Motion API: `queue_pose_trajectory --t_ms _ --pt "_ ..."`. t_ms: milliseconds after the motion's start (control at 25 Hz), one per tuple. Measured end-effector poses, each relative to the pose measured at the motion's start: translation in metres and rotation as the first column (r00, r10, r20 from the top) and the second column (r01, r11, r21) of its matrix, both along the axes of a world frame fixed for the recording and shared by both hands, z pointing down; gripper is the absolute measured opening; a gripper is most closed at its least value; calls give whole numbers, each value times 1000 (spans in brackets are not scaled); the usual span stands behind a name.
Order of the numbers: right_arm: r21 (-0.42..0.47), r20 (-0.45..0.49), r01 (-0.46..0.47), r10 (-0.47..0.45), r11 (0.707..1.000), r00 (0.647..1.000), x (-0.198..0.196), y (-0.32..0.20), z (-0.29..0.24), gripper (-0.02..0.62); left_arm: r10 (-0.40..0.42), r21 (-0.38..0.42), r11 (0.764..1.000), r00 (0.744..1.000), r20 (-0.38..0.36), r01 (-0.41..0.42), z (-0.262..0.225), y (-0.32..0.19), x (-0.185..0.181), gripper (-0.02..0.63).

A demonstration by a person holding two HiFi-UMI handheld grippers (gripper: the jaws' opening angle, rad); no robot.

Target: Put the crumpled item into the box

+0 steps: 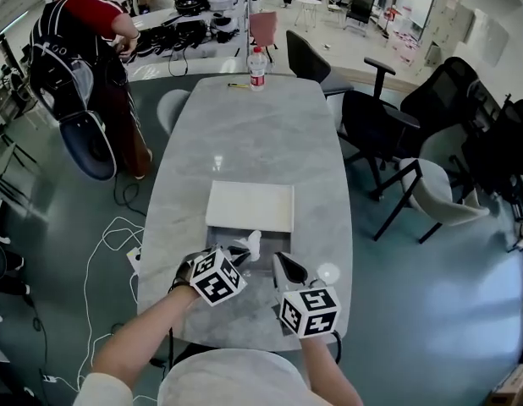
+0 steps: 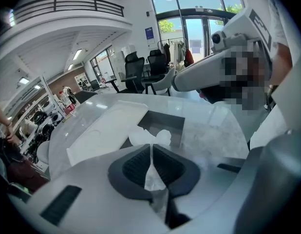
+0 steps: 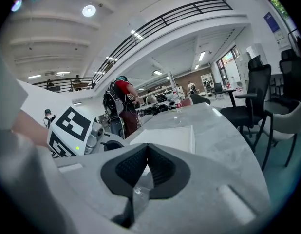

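The crumpled white item [image 1: 253,244] sticks up from the tips of my left gripper [image 1: 243,252], which is shut on it. It hangs just over the near right part of the dark open box [image 1: 221,237]. The white lid [image 1: 250,206] lies across the box's far half. In the left gripper view the pads pinch the crumpled item [image 2: 151,137] in front of the box [image 2: 165,116] and the lid [image 2: 104,130]. My right gripper [image 1: 283,266] stands shut beside it on the right, with nothing seen in it. The right gripper [image 3: 146,149] looks toward the lid [image 3: 167,136].
A water bottle [image 1: 257,66] and a yellow pen [image 1: 238,85] sit at the table's far end. A small clear round thing [image 1: 327,272] lies by the right gripper. Black chairs [image 1: 376,117] line the right side. A person [image 1: 88,32] stands far left; cables [image 1: 109,244] lie on the floor.
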State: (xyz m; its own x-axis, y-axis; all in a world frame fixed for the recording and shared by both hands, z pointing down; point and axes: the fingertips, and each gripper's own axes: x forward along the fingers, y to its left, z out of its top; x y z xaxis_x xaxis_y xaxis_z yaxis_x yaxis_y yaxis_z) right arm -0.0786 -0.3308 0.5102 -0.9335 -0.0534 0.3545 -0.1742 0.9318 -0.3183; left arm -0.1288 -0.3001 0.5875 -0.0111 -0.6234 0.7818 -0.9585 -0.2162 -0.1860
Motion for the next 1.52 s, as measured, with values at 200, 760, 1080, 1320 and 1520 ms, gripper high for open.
queue_pose_trajectory --t_ms 200,760,1080,1320,1520 --pt "-10 -5 54 -54 998 999 0 -1 5 5 41 -57 998 998 47 -38 10 -7 -2 23" --pt "-36 -21 157 -158 987 987 -4 -1 25 5 100 -204 976 992 79 -82 49 -13 -5 23" --pt "-42 -21 167 -168 985 986 -5 -5 28 5 58 -222 974 995 76 -40 59 -13 -13 23" --pt "-49 -25 168 -170 984 985 -7 -3 34 5 77 -230 971 995 56 -62 62 -14 -12 25" --pt "-39 -30 151 -152 988 988 -7 -1 33 5 91 -230 970 996 24 -83 61 -13 -10 26"
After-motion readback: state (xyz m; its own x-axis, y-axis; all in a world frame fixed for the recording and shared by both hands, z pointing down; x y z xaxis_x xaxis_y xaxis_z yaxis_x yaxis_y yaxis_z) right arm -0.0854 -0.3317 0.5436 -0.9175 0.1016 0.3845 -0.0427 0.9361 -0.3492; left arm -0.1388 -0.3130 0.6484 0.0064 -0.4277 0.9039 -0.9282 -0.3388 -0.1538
